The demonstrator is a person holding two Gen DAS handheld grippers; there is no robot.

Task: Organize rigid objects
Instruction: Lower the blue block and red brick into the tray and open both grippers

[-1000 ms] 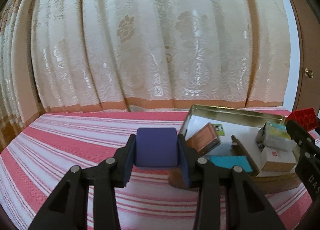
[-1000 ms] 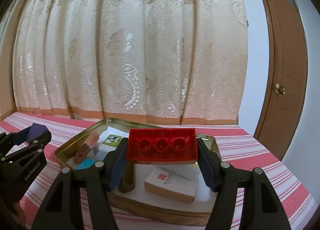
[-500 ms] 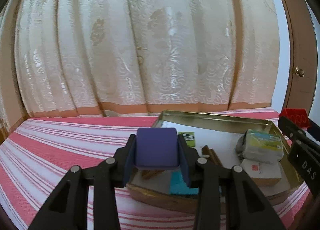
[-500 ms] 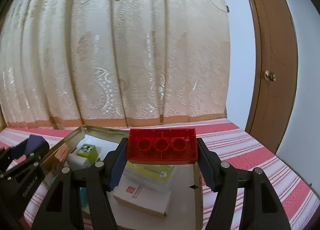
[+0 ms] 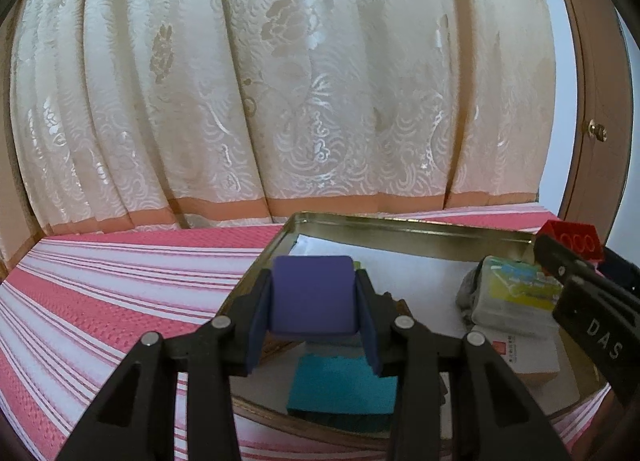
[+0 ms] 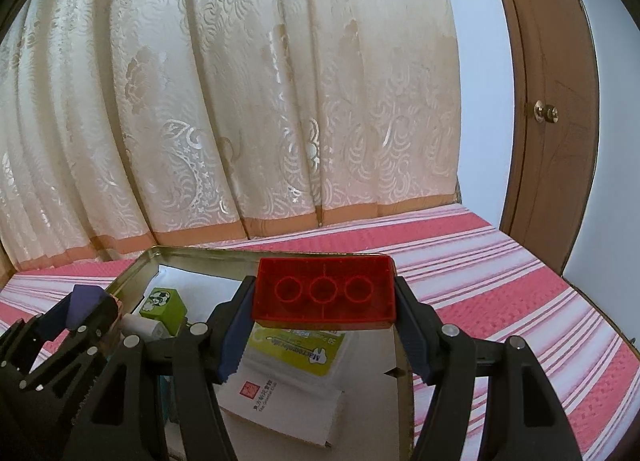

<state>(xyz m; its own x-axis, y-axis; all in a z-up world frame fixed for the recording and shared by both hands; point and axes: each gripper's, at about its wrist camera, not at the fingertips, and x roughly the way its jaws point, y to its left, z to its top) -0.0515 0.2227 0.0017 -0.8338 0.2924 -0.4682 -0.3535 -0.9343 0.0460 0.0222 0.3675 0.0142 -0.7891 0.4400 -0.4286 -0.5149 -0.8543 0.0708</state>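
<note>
My left gripper point(image 5: 313, 313) is shut on a purple block point(image 5: 312, 295), held above the near left part of a gold metal tin point(image 5: 400, 221). In the right wrist view my right gripper point(image 6: 322, 321) is shut on a red toy brick point(image 6: 324, 293), its hollow underside facing me, over the tin's point(image 6: 192, 252) right half. Each gripper shows in the other's view: the red brick point(image 5: 570, 239) at the right edge, the purple block point(image 6: 86, 301) at the left. A teal block point(image 5: 340, 385) lies in the tin under my left gripper.
The tin holds a white box with a red seal point(image 6: 280, 401), a clear pack with a yellow-green label point(image 6: 296, 345), a green cube point(image 6: 162, 303) and a white liner. It sits on a red-and-white striped cloth point(image 5: 100, 293). Cream curtains point(image 5: 280, 81) hang behind; a wooden door point(image 6: 548, 101) stands right.
Both grippers have moved across to above the tin, still shut on their blocks. The tin has slid from the right toward the middle in the left wrist view, and leftward in the right wrist view.
</note>
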